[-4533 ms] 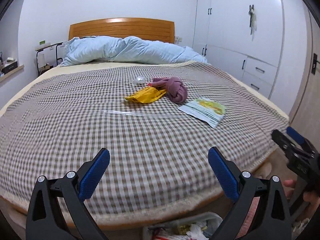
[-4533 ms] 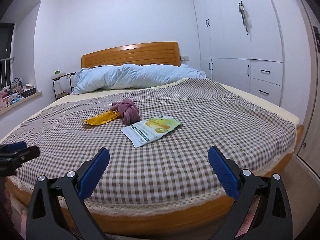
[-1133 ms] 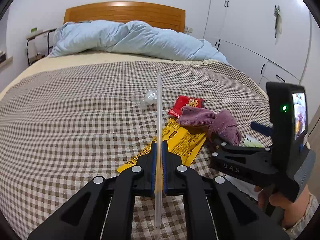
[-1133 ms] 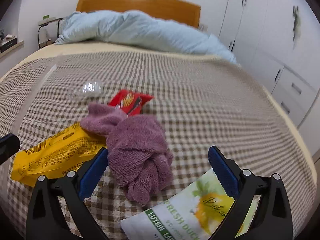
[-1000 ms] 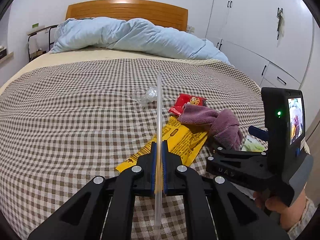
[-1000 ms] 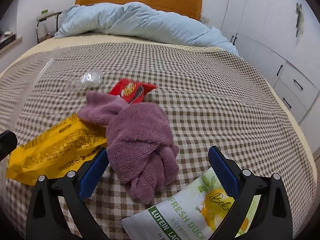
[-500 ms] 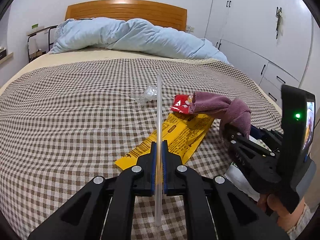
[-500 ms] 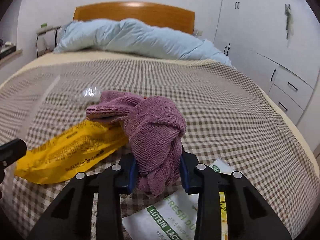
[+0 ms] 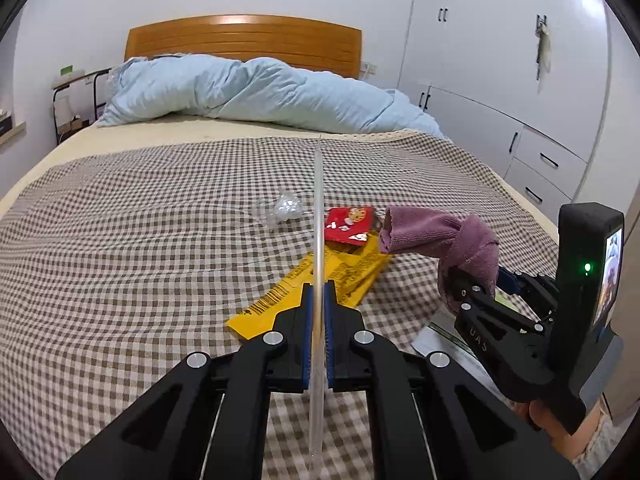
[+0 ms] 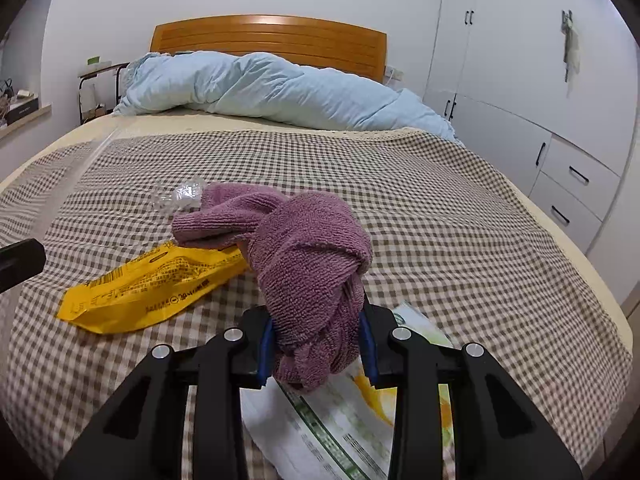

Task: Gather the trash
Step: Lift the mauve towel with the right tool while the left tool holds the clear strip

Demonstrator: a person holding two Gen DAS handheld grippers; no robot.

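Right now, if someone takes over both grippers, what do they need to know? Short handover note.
Left gripper: shut on the clear plastic strip, held upright.
Right gripper: shut on the purple towel, lifted off the bed.
On the bed: yellow wrapper, red packet, crumpled clear plastic, white-green pouch under the right gripper.
Done: strip picked up, towel off the trash.
Left: drop the strip in a bin (none in view), set the towel aside, collect the other four pieces.

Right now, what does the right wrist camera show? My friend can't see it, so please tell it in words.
The right hand-held gripper is shut on a knotted purple towel, lifted over a checked bedspread. A yellow wrapper and crumpled clear plastic lie to the left, a white-and-green packet lies underneath, and a blue duvet is bunched by the wooden headboard.
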